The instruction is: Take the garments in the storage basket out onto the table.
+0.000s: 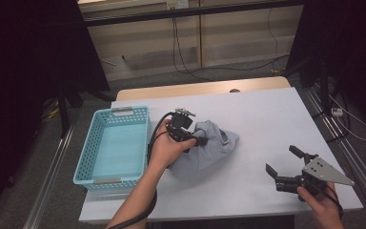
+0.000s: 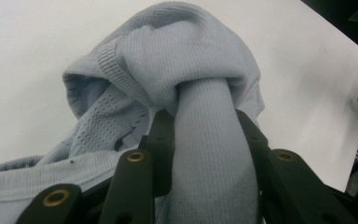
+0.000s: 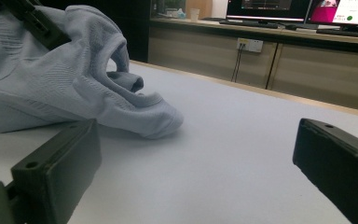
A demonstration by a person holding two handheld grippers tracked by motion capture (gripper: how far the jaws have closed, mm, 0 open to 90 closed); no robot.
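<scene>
Jaws of the left gripper (image 1: 198, 141) are clamped on a bunched fold of the grey garment (image 1: 205, 151), a thick roll of knit cloth squeezed between the two black jaws in the left gripper view (image 2: 212, 154). The right gripper (image 1: 282, 165) hovers with its jaws wide apart and nothing between them, low over the near right of the table (image 1: 267, 114), well apart from the cloth.

Soft, light and limp, the garment will likely sag and trail when lifted; a gathered bunch near its middle seems the safest hold, since a thin edge could slip out. It lies crumpled at the table's middle, just right of the blue basket (image 1: 88, 150), whose near wall a hanging hem might catch on.
</scene>
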